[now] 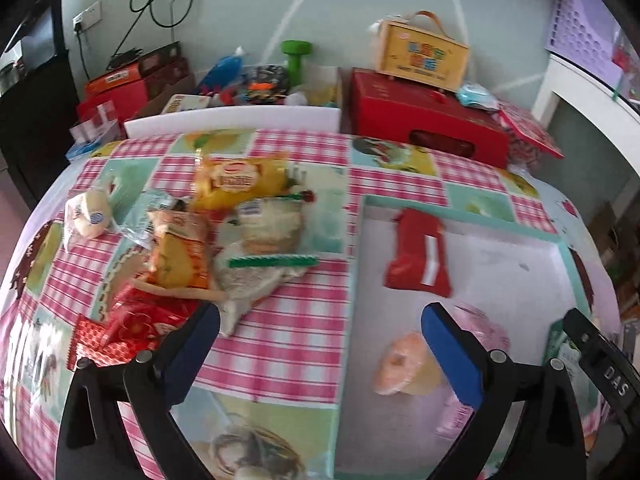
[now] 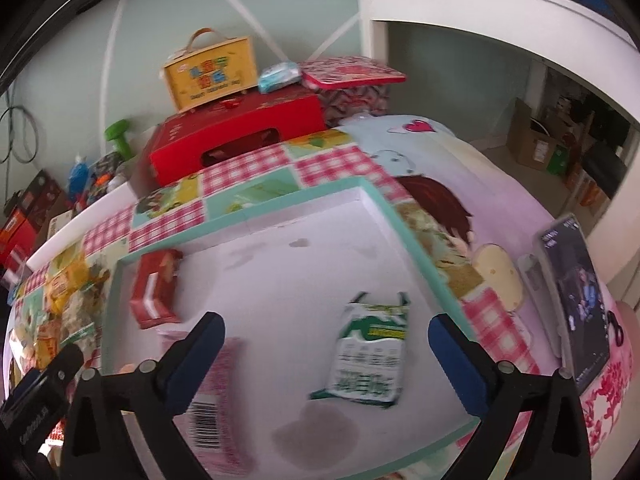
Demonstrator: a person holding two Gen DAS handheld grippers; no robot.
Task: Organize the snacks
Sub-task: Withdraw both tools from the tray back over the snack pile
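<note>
A pile of snack packets (image 1: 224, 232) lies on the checked tablecloth to the left of a white tray with a teal rim (image 1: 460, 218). In the tray are a red packet (image 1: 418, 256) and a pink donut packet (image 1: 400, 364). My left gripper (image 1: 320, 344) hangs open over the tray's left edge with nothing between its fingers. In the right wrist view the tray (image 2: 248, 222) also holds a green-and-white packet (image 2: 372, 352), alongside the red packet (image 2: 154, 292) and the pink packet (image 2: 216, 392). My right gripper (image 2: 326, 332) is open above the green-and-white packet without touching it.
Behind the table stand a red box (image 1: 428, 120) with a yellow carry box (image 1: 420, 52) on top, a green dumbbell (image 1: 296, 60) and other boxes. A phone (image 2: 576, 300) lies at the table's right edge. A white shelf unit (image 2: 480, 0) is on the right.
</note>
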